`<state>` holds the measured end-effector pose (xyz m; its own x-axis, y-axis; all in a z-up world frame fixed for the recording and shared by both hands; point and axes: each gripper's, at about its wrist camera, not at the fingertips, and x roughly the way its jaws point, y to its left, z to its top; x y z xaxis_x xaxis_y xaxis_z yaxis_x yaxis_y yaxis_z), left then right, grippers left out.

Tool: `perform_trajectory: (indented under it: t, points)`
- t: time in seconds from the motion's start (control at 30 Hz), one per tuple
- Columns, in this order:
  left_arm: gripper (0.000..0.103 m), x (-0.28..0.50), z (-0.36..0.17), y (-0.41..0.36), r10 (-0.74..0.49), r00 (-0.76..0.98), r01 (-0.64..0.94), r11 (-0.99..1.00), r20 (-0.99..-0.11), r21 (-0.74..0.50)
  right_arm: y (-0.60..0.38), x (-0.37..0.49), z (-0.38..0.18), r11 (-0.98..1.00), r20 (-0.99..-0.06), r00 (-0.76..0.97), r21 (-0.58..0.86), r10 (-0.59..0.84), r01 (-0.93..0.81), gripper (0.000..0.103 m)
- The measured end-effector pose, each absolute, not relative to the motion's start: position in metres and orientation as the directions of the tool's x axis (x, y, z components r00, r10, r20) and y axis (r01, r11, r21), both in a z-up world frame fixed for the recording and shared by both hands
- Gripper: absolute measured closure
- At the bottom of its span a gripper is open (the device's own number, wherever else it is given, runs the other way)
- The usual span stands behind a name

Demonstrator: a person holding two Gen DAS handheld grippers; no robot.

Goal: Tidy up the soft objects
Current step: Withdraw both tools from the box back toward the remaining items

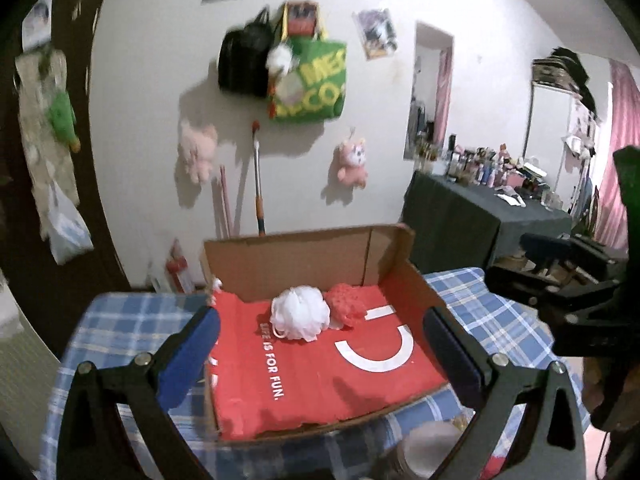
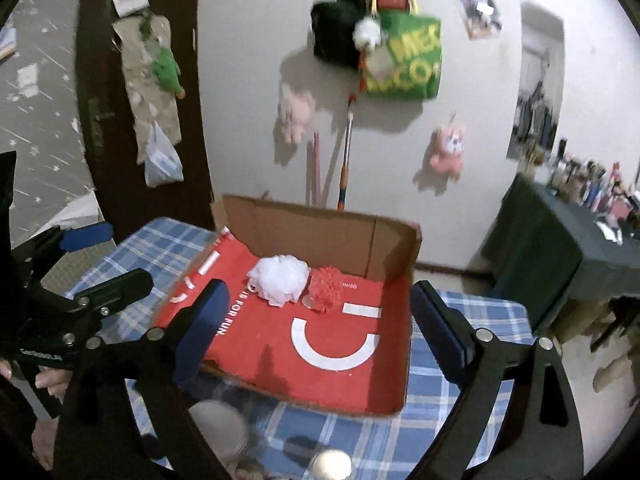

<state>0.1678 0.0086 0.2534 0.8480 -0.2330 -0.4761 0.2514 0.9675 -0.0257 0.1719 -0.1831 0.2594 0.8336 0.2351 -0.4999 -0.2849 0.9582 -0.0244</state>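
Observation:
A white mesh puff and a red mesh puff lie side by side at the back of an open cardboard box lined with red printed paper. My left gripper is open and empty, hovering above the box's front half. My right gripper is open and empty, also above the box. Each gripper shows at the edge of the other's view: the right one, the left one. A pale rounded soft object lies on the table in front of the box.
The box sits on a blue plaid tablecloth. A small white round item lies at the front edge. Plush toys and bags hang on the wall behind. A dark cluttered table stands at the right.

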Motion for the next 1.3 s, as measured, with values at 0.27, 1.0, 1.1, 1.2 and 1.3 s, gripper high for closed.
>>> perform_trajectory:
  t: [0.27, 1.0, 1.1, 1.2, 1.3]
  points:
    - [0.000, 0.081, 0.266, 0.020, -0.250, 0.891, 0.259, 0.965, -0.380, -0.026, -0.190, 0.065, 0.270, 0.958, -0.361, 0.895, -0.007, 0.263, -0.285, 0.008]
    - [0.000, -0.022, 0.140, 0.036, -0.169, 0.911, 0.141, 0.985, -0.376, -0.100, -0.190, -0.074, 0.154, 0.993, -0.205, 0.976, -0.085, 0.068, -0.087, 0.005]
    - [0.000, -0.023, 0.124, 0.031, -0.153, 0.913, 0.133, 0.988, -0.379, -0.077, -0.189, -0.070, 0.132, 0.993, -0.235, 0.970, -0.087, 0.058, -0.080, 0.005]
    - [0.000, -0.023, 0.112, 0.027, -0.150, 0.905, 0.133, 0.989, -0.398, -0.071, -0.188, -0.061, 0.110, 0.993, -0.292, 0.955, -0.088, 0.052, -0.081, 0.005]
    - [0.000, -0.021, 0.102, 0.026, -0.159, 0.891, 0.141, 0.987, -0.425, -0.074, -0.192, -0.051, 0.093, 0.994, -0.335, 0.941, -0.073, 0.053, -0.082, 0.005]
